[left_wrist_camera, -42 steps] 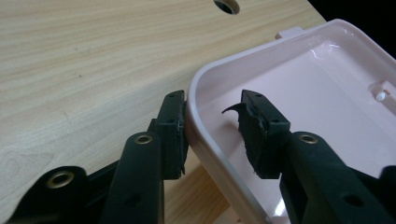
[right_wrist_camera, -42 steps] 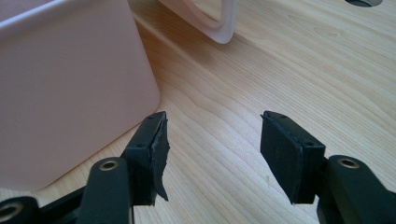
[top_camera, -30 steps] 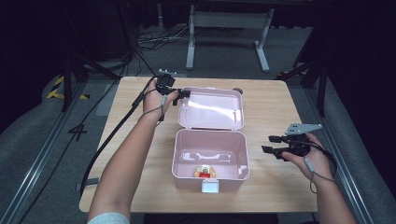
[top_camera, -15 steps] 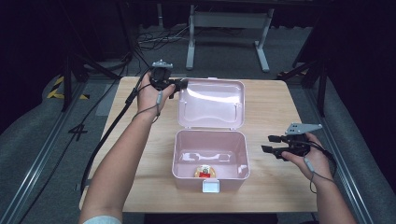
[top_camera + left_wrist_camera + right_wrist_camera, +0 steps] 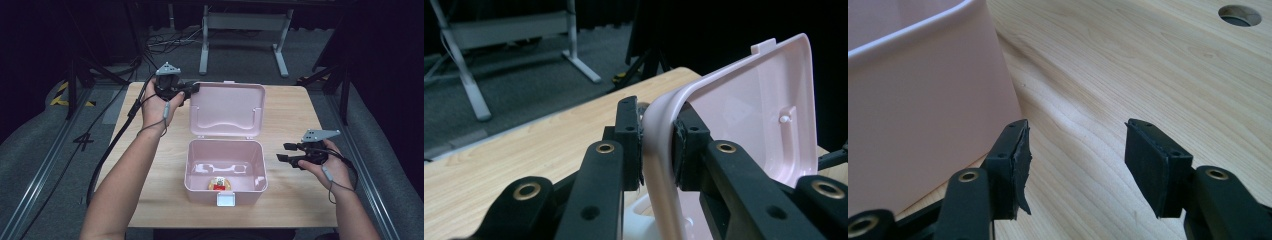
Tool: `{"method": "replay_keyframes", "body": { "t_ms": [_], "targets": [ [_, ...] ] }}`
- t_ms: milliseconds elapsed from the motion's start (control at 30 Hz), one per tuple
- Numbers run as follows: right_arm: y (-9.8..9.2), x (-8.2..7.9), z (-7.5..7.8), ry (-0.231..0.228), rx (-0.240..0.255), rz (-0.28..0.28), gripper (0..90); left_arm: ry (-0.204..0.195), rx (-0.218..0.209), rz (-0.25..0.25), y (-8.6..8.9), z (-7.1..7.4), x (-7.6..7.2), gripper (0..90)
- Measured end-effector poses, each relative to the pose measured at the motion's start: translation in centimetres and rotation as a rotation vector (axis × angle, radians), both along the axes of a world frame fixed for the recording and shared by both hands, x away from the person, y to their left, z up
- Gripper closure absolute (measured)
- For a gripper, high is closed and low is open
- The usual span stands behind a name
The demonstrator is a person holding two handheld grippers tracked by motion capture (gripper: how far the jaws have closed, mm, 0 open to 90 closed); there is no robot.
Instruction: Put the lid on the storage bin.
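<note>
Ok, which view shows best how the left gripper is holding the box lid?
The left gripper view: the left gripper has its jaws shut on the pink lid, one pad on each face of the rim. The high view shows that gripper at the lid's far-left corner, the contact too small. The right gripper view faces the box wall.

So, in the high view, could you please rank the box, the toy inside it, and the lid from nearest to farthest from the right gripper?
1. Box: just left of the right gripper, its wall alongside.
2. Toy: inside the box, near the front.
3. Lid: swung open at the table's far side, held by the left gripper.
</note>
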State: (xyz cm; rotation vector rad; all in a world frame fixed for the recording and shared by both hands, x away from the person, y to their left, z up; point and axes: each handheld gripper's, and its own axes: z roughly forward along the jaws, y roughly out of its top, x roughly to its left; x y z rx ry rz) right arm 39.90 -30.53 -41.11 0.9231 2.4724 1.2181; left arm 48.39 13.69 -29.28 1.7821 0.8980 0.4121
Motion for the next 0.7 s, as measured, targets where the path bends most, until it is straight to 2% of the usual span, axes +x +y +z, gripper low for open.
{"method": "replay_keyframes", "body": {
  "t_ms": [300,500,700],
  "targets": [
    [0.5,0.2,0.2,-0.009,-0.005,0.015,44.1,-0.069,0.005,0.025,-0.3,0.8,-2.5,75.1],
    [0.4,0.1,0.2,-0.011,-0.007,0.013,44.0,-0.103,-0.024,0.05,-0.4,0.7,-3.7,74.0],
    [0.5,0.0,0.3,-0.013,-0.009,0.014,44.0,-0.131,-0.039,0.05,-0.4,0.6,-4.8,73.1]
  ]
}}
